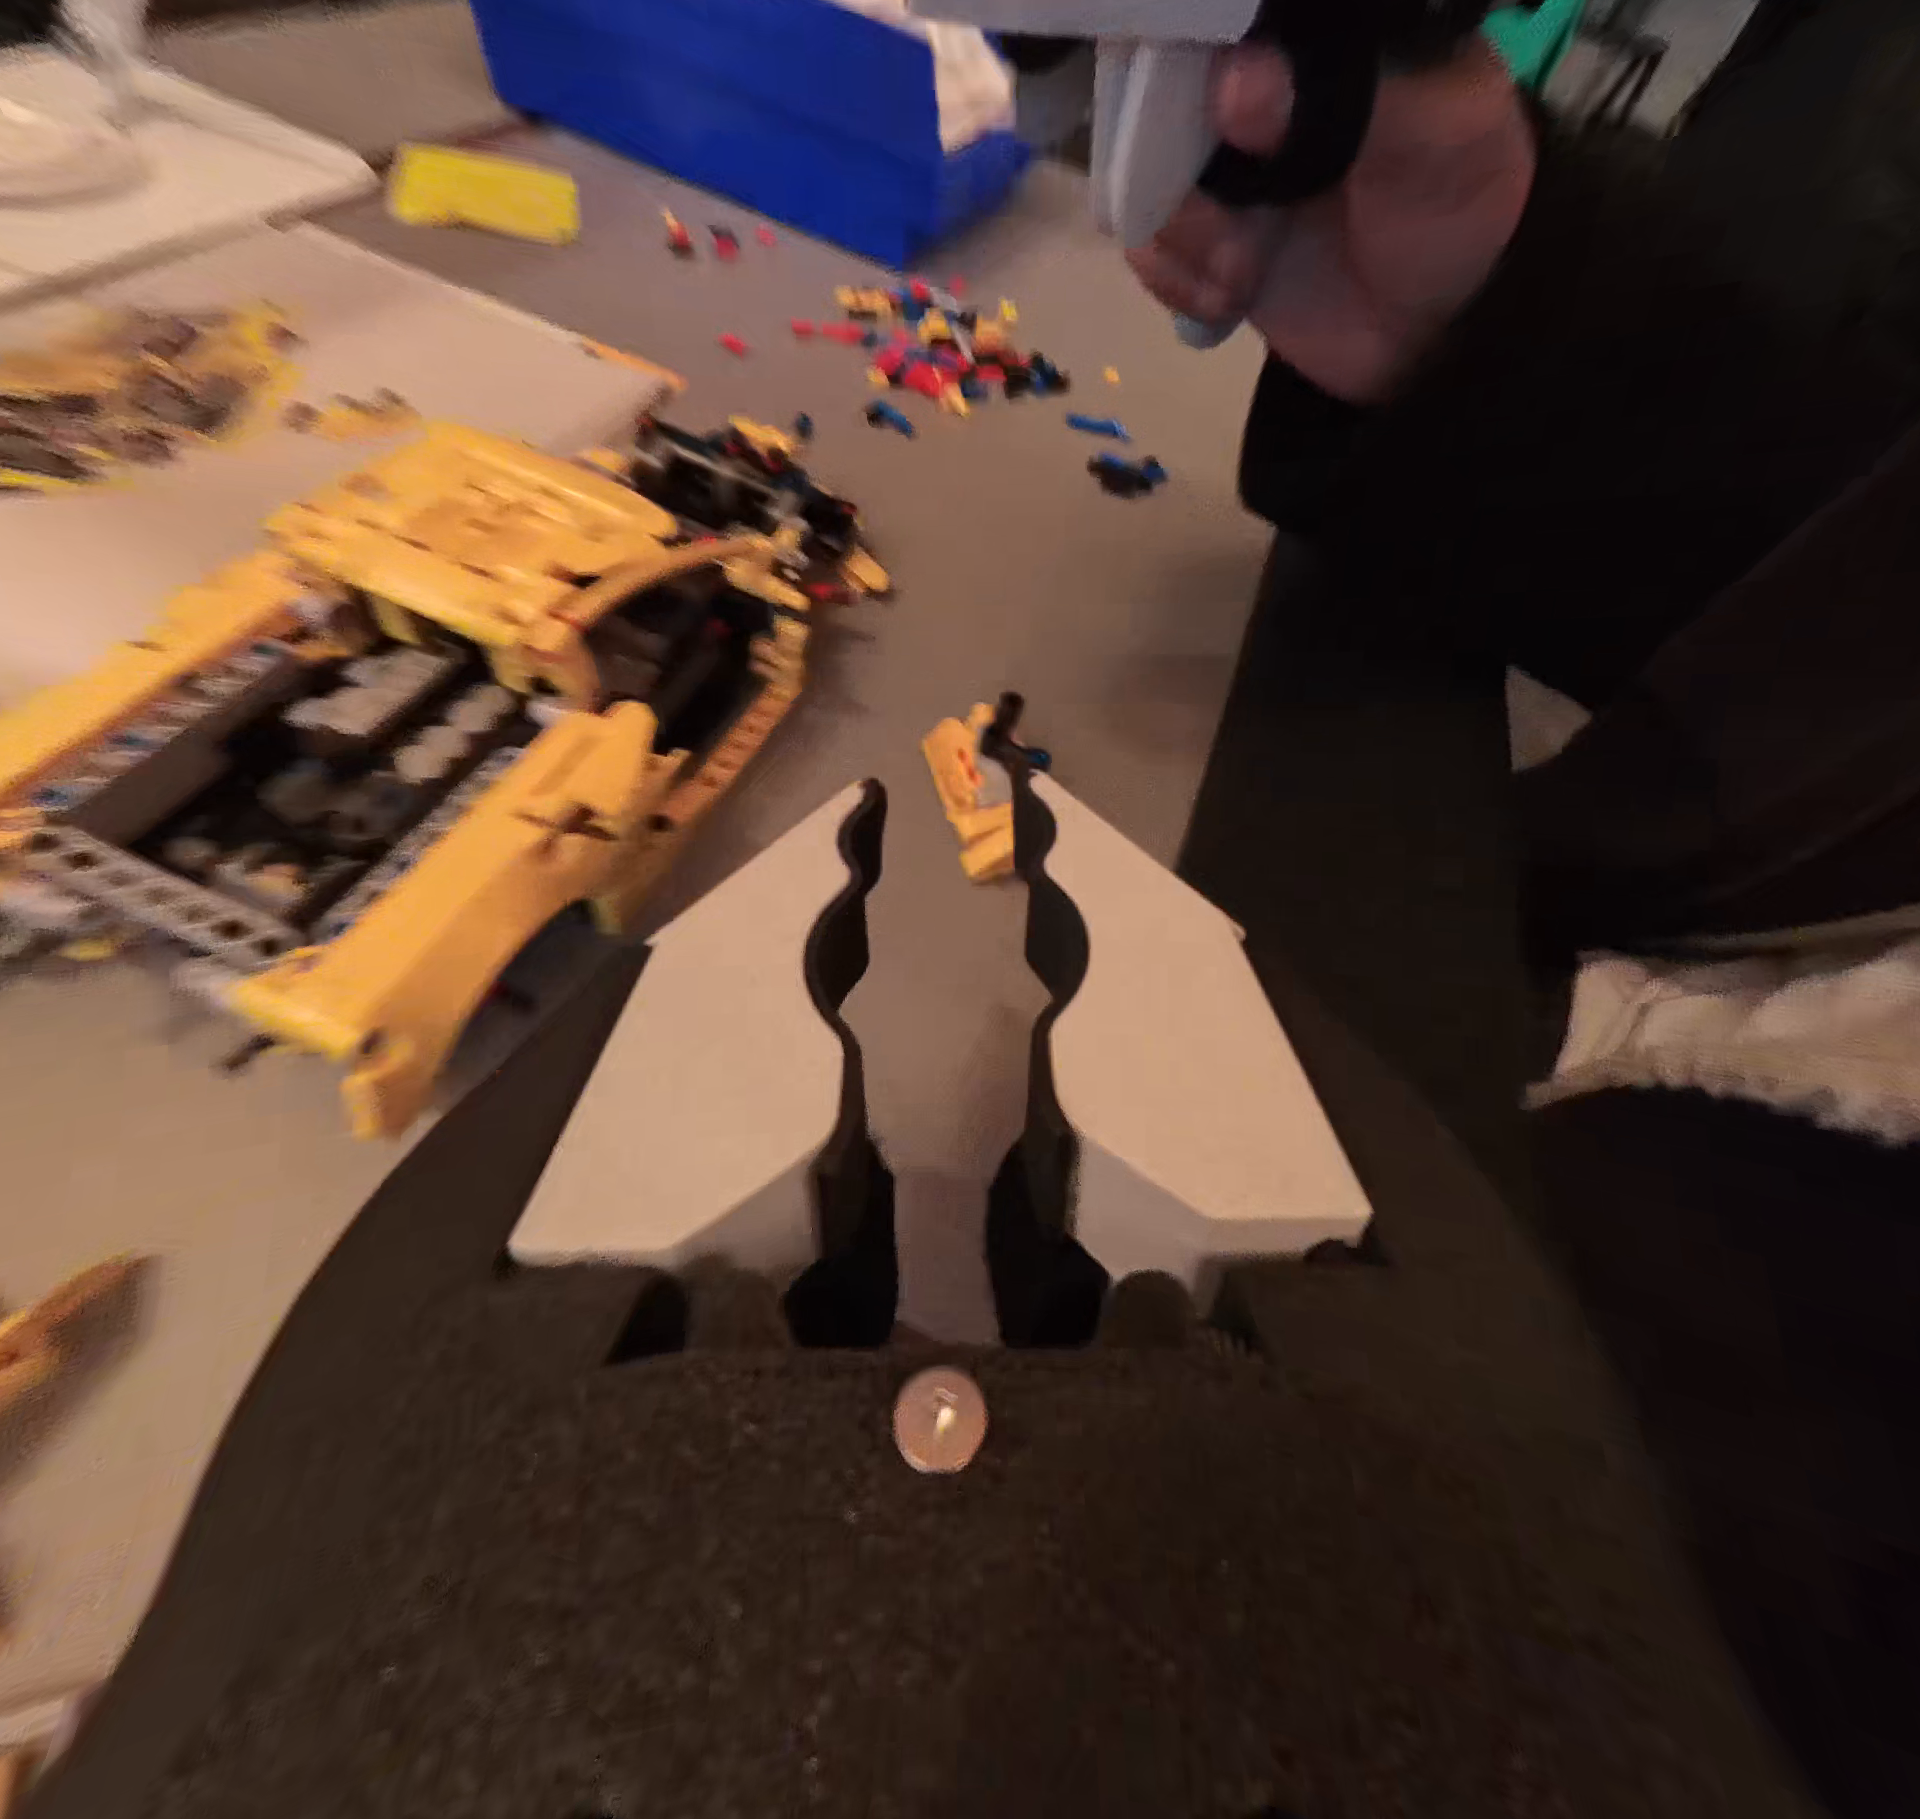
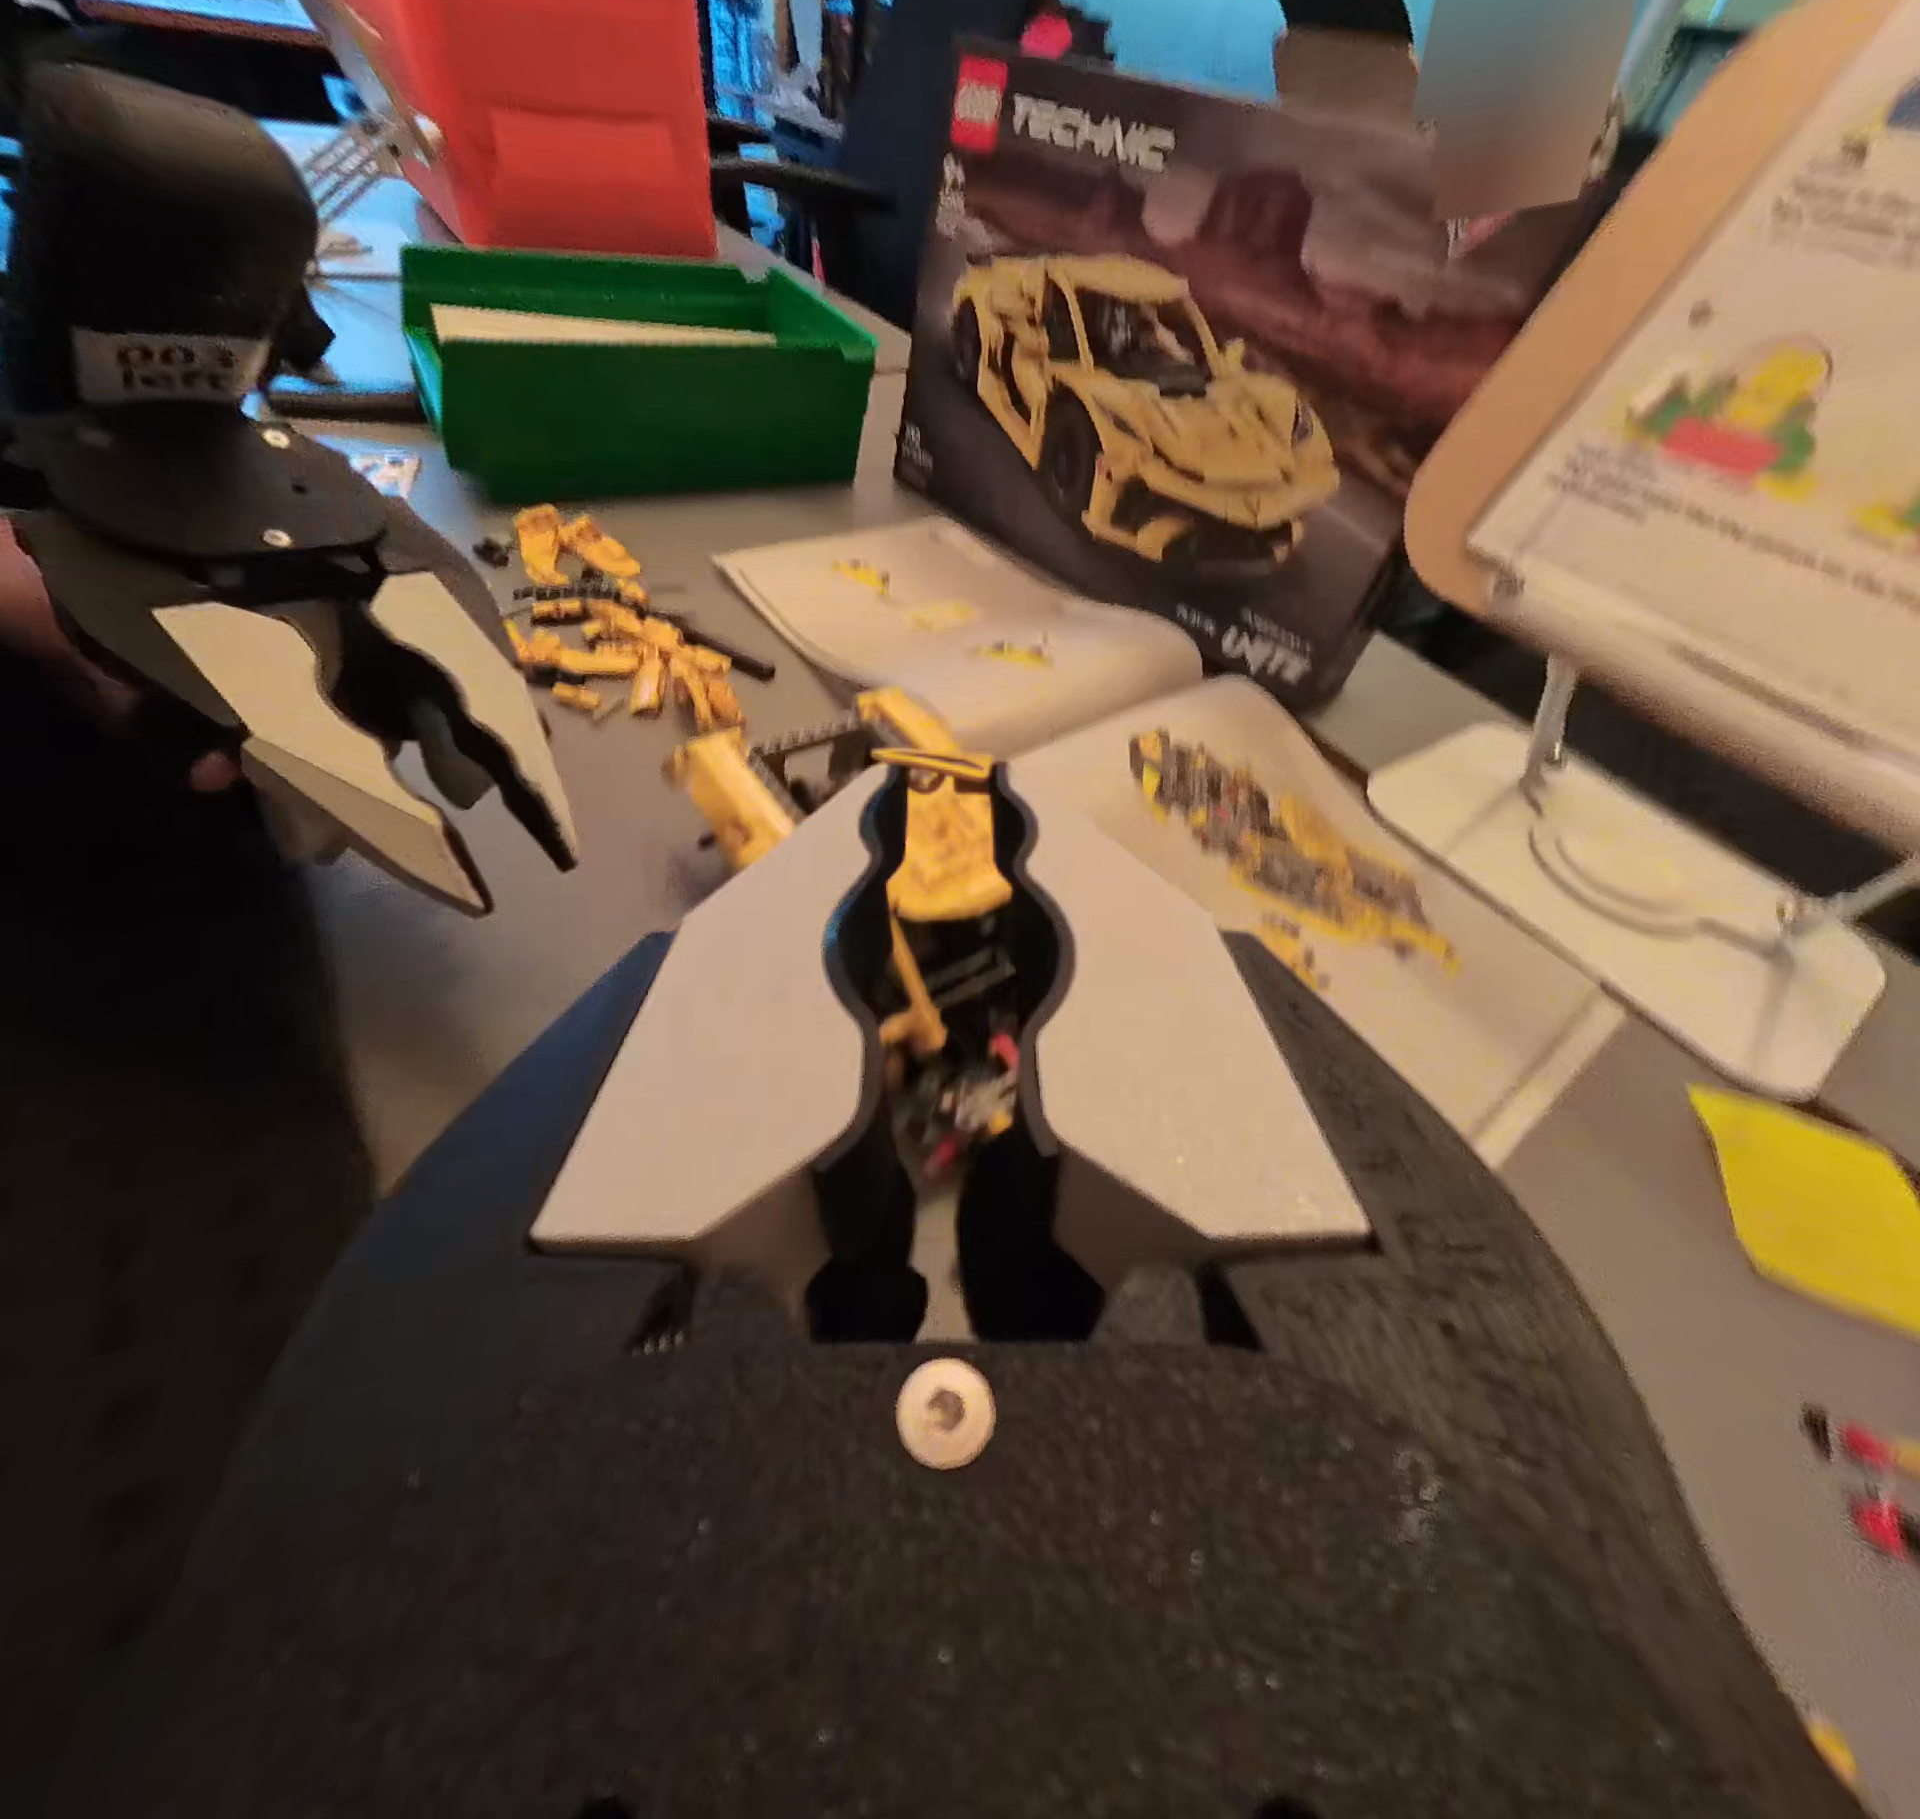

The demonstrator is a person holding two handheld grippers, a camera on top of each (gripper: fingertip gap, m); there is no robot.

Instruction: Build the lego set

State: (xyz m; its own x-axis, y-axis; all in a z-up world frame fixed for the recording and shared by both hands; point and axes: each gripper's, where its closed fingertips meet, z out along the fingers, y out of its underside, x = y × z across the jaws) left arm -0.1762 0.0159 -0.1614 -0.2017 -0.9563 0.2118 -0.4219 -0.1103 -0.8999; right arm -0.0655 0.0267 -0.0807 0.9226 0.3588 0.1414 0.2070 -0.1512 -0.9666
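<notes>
The half-built yellow car lies on the table, chassis exposed. The left gripper is released; the right gripper likewise. Only the right wrist view shows the set's box.

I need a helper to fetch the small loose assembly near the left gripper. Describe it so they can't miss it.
Start at the large, half-built yellow Lego car on the grey table. Look right of its nose, just beyond the left gripper. There lies a small yellow-and-black Lego sub-assembly, alone, apart from the scattered red and blue pieces farther back.
</notes>
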